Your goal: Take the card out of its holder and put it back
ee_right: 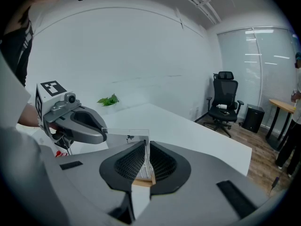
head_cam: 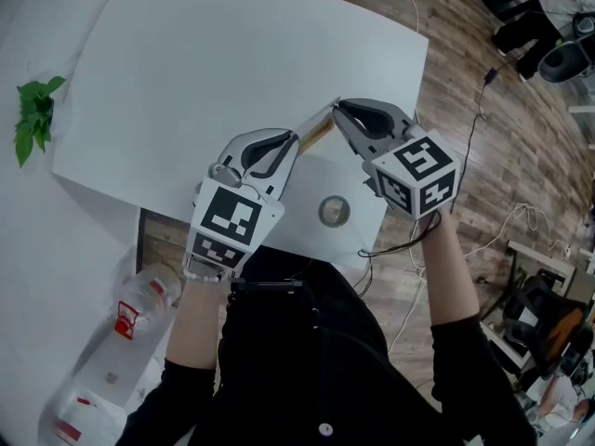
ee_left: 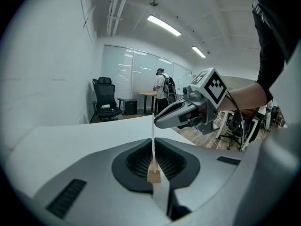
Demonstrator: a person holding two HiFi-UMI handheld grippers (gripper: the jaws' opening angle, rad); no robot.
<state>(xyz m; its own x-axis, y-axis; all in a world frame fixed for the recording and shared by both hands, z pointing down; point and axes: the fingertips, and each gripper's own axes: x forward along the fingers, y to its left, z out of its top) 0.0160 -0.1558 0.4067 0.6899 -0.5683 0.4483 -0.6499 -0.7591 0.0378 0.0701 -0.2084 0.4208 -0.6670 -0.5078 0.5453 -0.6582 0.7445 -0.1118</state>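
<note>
Both grippers hold one thin card holder (head_cam: 316, 130) in the air over the white table (head_cam: 232, 54). It is a clear sheet on a tan wooden strip. My left gripper (head_cam: 296, 140) is shut on its near end; in the left gripper view the sheet (ee_left: 153, 140) stands edge-on between the jaws, with a wood piece (ee_left: 153, 175) lower down. My right gripper (head_cam: 337, 108) is shut on the other end. In the right gripper view a printed card (ee_right: 143, 166) and the wooden base (ee_right: 141, 181) sit between the jaws. The clear sheet (ee_right: 131, 138) reaches to the left gripper (ee_right: 104, 134).
A round metal disc (head_cam: 335, 211) lies on the table's near edge under the grippers. A green plant (head_cam: 34, 114) stands at the far left, and plastic bottles (head_cam: 139, 305) lie low on the left. A black office chair (ee_right: 225, 100) and a standing person (ee_left: 162, 86) are far off.
</note>
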